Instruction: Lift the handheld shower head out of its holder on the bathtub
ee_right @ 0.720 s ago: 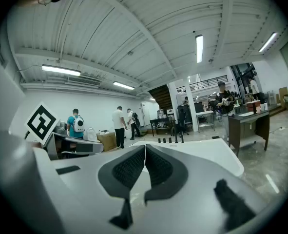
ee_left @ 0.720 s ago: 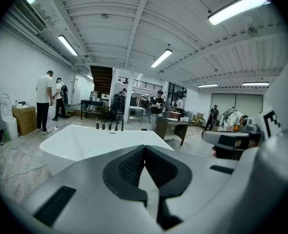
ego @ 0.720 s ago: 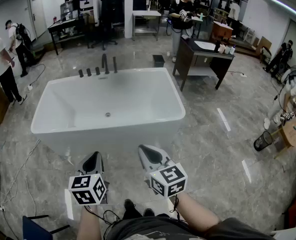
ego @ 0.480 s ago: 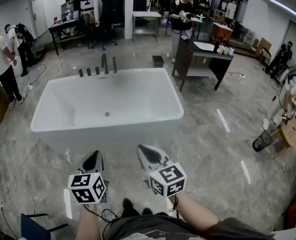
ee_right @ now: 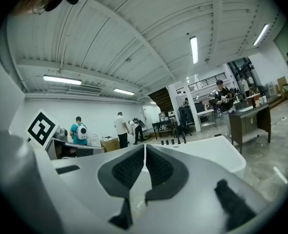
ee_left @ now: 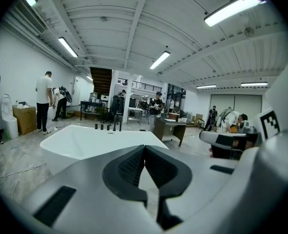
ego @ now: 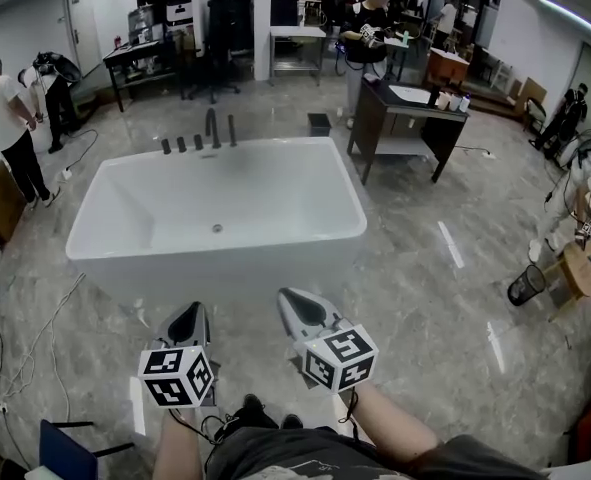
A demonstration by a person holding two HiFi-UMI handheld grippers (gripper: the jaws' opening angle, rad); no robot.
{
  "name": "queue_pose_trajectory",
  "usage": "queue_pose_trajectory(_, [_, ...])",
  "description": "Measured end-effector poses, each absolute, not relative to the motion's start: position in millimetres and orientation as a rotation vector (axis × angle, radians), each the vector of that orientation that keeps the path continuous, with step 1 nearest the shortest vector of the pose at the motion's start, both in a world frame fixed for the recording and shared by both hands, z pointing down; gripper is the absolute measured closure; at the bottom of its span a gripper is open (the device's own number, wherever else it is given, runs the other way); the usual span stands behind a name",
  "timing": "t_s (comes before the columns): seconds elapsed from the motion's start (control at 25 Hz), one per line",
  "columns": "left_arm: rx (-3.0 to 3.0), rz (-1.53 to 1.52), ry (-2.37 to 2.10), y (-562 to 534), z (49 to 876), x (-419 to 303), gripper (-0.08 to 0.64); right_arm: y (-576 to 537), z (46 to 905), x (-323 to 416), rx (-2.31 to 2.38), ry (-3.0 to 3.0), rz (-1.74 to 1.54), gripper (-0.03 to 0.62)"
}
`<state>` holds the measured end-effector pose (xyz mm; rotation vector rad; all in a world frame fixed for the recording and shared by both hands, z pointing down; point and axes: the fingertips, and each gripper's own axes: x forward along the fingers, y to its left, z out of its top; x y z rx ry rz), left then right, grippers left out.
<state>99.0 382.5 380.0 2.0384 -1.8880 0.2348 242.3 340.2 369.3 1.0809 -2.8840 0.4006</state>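
Fingers (ee_left: 128,167) shut and empty on left gripper (ego: 190,313) and right gripper (ego: 293,301); shower head (ego: 231,130) is probably one of the dark posts on the tub's (ego: 225,263) far rim, likely stiff slick metal, so I'd pinch mid-shaft.

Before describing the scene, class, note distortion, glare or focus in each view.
Head view: evenly lit and sharp, but the fisheye bows the floor around the bathtub. Left gripper view: black round vignette, a ceiling strip light blows out white, the left gripper looks soft. Right gripper view: same vignette, the right gripper blurs nearest the lens.
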Motion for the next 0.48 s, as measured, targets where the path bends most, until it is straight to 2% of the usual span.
queue_pose_trajectory(0.48, [2.006,0.175,-1.930,365,384,88,0.545,329,381,253,1.065,-2.860,0.388,0.563])
